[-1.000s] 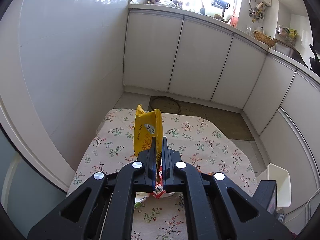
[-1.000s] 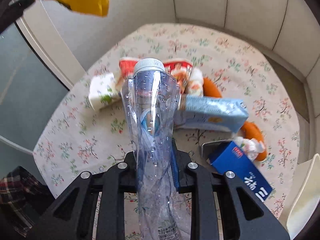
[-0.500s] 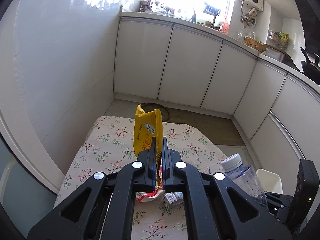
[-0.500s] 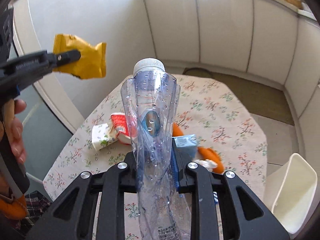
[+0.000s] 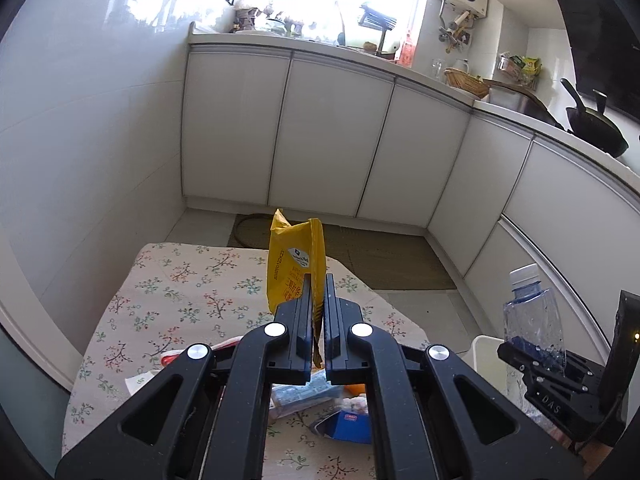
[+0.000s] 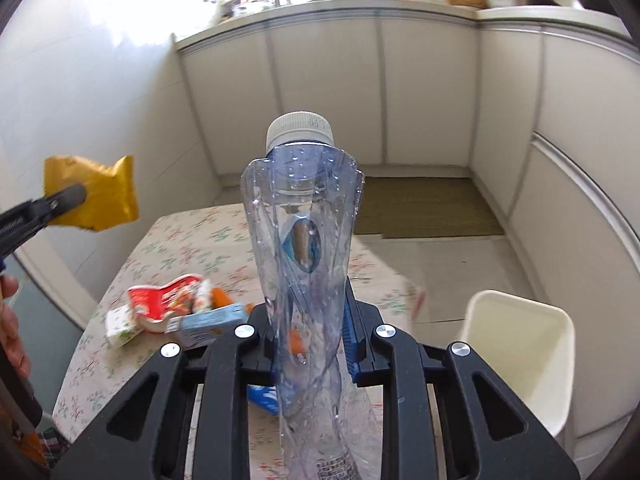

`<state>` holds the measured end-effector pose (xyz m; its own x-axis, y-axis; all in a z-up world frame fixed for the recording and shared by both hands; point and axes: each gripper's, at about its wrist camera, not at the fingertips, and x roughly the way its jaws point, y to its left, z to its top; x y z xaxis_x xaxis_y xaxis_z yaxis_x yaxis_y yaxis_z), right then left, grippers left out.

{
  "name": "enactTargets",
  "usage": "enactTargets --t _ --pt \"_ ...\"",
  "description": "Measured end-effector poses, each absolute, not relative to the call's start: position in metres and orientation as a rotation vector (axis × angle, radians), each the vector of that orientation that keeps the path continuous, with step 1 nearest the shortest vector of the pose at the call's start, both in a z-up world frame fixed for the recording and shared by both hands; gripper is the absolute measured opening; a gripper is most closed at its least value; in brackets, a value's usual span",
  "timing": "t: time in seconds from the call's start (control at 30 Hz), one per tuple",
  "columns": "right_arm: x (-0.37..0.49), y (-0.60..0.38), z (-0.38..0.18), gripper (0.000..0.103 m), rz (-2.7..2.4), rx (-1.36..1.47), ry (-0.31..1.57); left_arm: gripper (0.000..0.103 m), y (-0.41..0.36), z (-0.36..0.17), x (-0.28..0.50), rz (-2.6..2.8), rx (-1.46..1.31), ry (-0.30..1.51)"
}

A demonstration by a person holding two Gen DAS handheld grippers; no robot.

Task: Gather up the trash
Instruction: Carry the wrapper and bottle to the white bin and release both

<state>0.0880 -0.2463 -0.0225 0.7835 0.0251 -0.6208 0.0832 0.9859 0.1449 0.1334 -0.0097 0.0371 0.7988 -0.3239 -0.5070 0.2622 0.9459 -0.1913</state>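
Observation:
My left gripper (image 5: 316, 292) is shut on a yellow snack wrapper (image 5: 294, 260) and holds it upright, high above the floral table (image 5: 180, 292). The wrapper also shows in the right wrist view (image 6: 96, 196). My right gripper (image 6: 308, 320) is shut on a crushed clear plastic bottle (image 6: 302, 240) with a white cap; the bottle also shows in the left wrist view (image 5: 532, 316). A white bin (image 6: 520, 352) stands on the floor to the right of the table. More trash lies on the table: a red and white wrapper (image 6: 164, 300), a light blue carton (image 6: 212, 322), a blue box (image 5: 344, 426).
White kitchen cabinets (image 5: 328, 148) run along the back and right. A brown mat (image 6: 424, 208) lies on the floor beyond the table. A white wall (image 5: 88, 152) stands close on the left. The person's hand (image 6: 10, 320) shows at the left edge.
Both grippers have risen and tilted up, each with its load. The right gripper has swung right, so the white bin has come fully into its view.

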Motion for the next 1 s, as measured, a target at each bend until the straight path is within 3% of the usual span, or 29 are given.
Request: enactTargets --t 0.43,0.57,0.73,1.0 --pt "0.076 -0.365 -0.048 0.027 -0.344 0.361 0.722 0.003 -0.102 0.021 0.119 -0.457 -0.034 0.597" --pt "0.059 -0.386 -0.041 0.068 -0.421 0.376 0.684 0.003 -0.13 0.019 0.116 -0.513 -0.043 0.61" --pt "0.029 -0.408 -0.029 0.082 -0.521 0.357 0.617 0.003 -0.174 0.016 0.108 -0.604 -0.048 0.621" --pt "-0.021 -0.472 -0.019 0.088 -0.702 0.399 0.562 0.003 -0.261 0.005 0.091 -0.781 -0.049 0.662"
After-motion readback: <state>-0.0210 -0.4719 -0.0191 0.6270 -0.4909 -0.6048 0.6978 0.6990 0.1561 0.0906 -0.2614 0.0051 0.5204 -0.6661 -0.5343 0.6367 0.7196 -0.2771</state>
